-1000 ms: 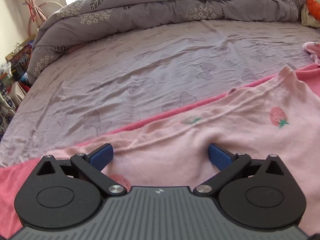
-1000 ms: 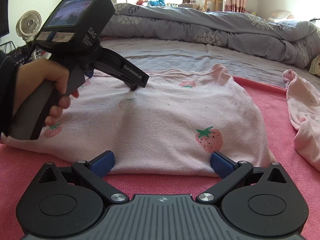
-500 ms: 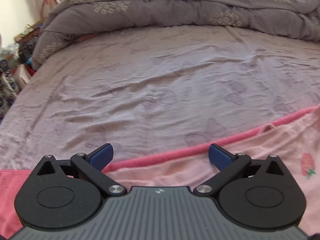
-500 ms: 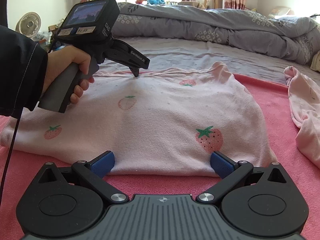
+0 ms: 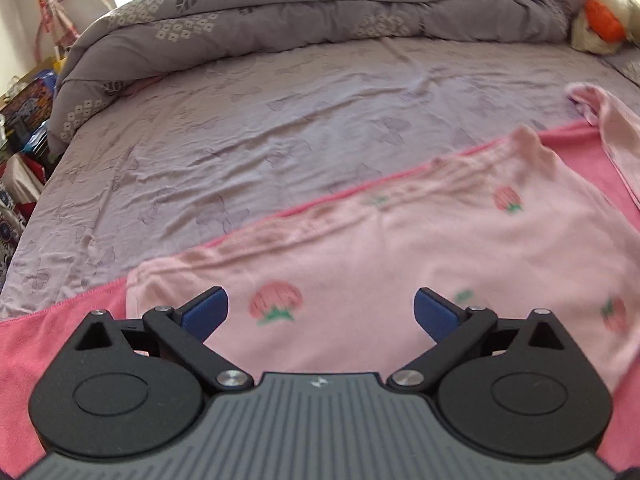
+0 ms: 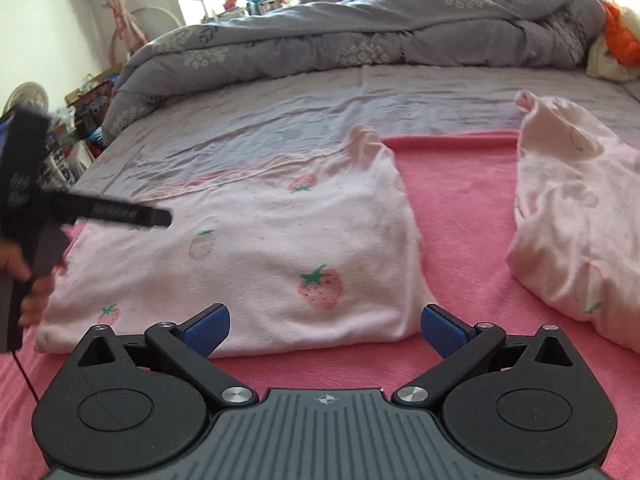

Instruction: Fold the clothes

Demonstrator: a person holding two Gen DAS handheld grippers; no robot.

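Note:
A folded pale pink garment with strawberry prints (image 6: pixel 260 248) (image 5: pixel 400 248) lies flat on a pink towel (image 6: pixel 460 200) (image 5: pixel 48 336) spread on the bed. My left gripper (image 5: pixel 320 314) is open, hovering over the garment's near left part with nothing between its blue pads. Seen blurred from the right wrist view, the left gripper (image 6: pixel 158 218) sits above the garment's left edge, held by a hand (image 6: pixel 24 288). My right gripper (image 6: pixel 325 330) is open at the garment's near edge, empty. A second pink strawberry garment (image 6: pixel 576 216) (image 5: pixel 612 136) lies crumpled to the right.
The bed has a lilac butterfly-print sheet (image 5: pixel 280 120) beyond the towel and a bunched grey floral duvet (image 6: pixel 360 40) along the far side. Orange and cream items (image 6: pixel 616 44) sit at the far right. Boxes and clutter (image 5: pixel 24 112) stand beside the bed's left edge.
My left gripper pulled back from the garment's far edge toward its near left side. The right gripper shifted its view rightward, bringing the second garment more into sight. Both stayed open.

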